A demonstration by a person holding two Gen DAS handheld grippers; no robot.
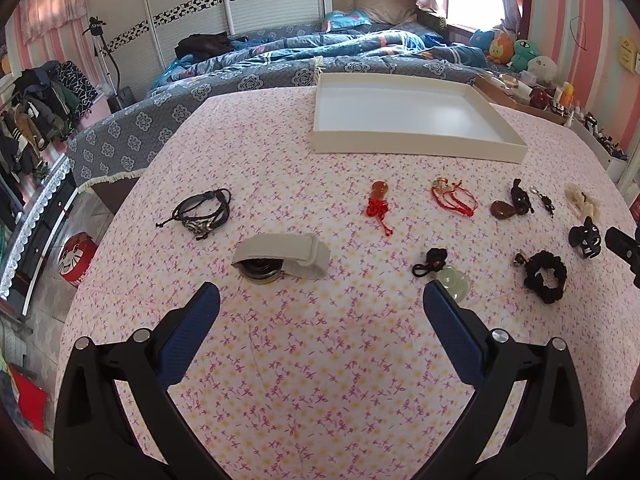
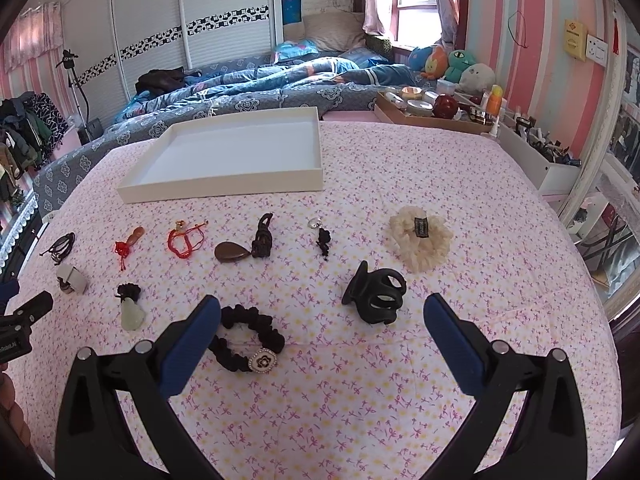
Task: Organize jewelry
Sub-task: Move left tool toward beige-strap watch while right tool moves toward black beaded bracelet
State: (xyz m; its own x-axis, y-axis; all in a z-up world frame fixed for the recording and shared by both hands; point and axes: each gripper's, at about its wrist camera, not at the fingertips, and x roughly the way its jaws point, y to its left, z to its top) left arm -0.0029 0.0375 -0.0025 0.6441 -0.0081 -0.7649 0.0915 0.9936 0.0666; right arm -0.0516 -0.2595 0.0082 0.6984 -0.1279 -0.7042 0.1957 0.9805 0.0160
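An empty white tray (image 1: 416, 146) (image 2: 224, 190) lies at the far side of a pink floral tablecloth. Jewelry is spread in front of it: a black cord bracelet (image 1: 202, 210), a grey-strapped watch (image 1: 282, 258), a red knot charm (image 1: 378, 204), a red string bracelet (image 1: 454, 198), a jade pendant (image 1: 452, 276) (image 2: 132, 314), a brown stone pendant (image 2: 234, 251), a black scrunchie (image 2: 246, 338), a black claw clip (image 2: 378, 294) and a cream scrunchie (image 2: 420, 240). My left gripper (image 1: 320, 300) is open above the cloth, nearer me than the watch. My right gripper (image 2: 320, 312) is open between scrunchie and claw clip.
A bed with blue quilts (image 1: 320, 52) lies beyond the table. A cardboard tray of cosmetics (image 2: 432, 112) and a white organiser (image 2: 540, 156) stand at the far right. Plush toys (image 2: 456, 66) sit by the window. A clothes rack (image 1: 36, 112) is on the left.
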